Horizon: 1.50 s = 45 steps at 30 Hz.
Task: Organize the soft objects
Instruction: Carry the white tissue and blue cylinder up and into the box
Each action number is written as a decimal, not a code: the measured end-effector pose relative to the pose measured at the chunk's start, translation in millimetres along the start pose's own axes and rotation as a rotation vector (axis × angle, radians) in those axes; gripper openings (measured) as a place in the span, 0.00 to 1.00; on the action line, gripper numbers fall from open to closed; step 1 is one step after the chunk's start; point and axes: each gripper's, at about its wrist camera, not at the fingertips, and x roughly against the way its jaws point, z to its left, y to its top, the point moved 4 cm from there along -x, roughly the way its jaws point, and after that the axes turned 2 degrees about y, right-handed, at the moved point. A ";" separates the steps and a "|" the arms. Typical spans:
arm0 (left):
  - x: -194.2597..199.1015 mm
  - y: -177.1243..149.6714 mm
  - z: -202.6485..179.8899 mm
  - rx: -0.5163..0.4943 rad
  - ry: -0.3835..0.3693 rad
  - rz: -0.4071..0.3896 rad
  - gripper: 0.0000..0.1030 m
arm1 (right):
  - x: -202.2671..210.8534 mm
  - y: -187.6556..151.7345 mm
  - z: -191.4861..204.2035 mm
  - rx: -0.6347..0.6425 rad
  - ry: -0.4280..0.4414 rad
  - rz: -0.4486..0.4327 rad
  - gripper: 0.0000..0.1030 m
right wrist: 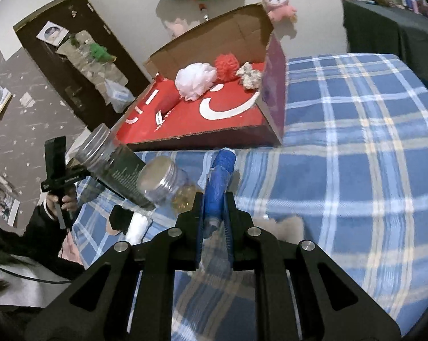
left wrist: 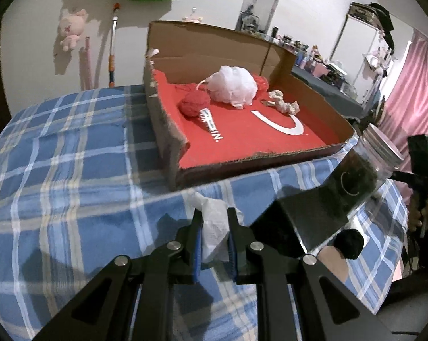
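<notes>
My left gripper [left wrist: 213,221] is shut on a crumpled white tissue [left wrist: 212,227] above the blue plaid bed [left wrist: 72,176], just in front of a shallow cardboard box [left wrist: 168,130] with a red floor. In the box lie a white mesh puff [left wrist: 233,86], a red yarn ball [left wrist: 193,103], a red puff [left wrist: 261,81] and a cream knitted piece [left wrist: 283,103]. My right gripper [right wrist: 214,204] is shut on a blue roll in clear wrap [right wrist: 220,176], near the same box [right wrist: 275,93] with the white puff [right wrist: 195,81] inside.
A dark-filled clear jar [left wrist: 353,179] with a metal lid lies right of my left gripper; it also shows in the right wrist view [right wrist: 114,164] beside a smaller jar [right wrist: 168,183] with yellow contents. A black soft ball [left wrist: 350,243] lies near the bed's edge. A pink plush [left wrist: 70,29] hangs on the wall.
</notes>
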 end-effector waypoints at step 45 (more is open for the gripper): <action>-133.4 145.9 -51.2 -0.068 0.109 0.225 0.15 | -178.7 170.1 21.5 0.078 -0.134 0.253 0.12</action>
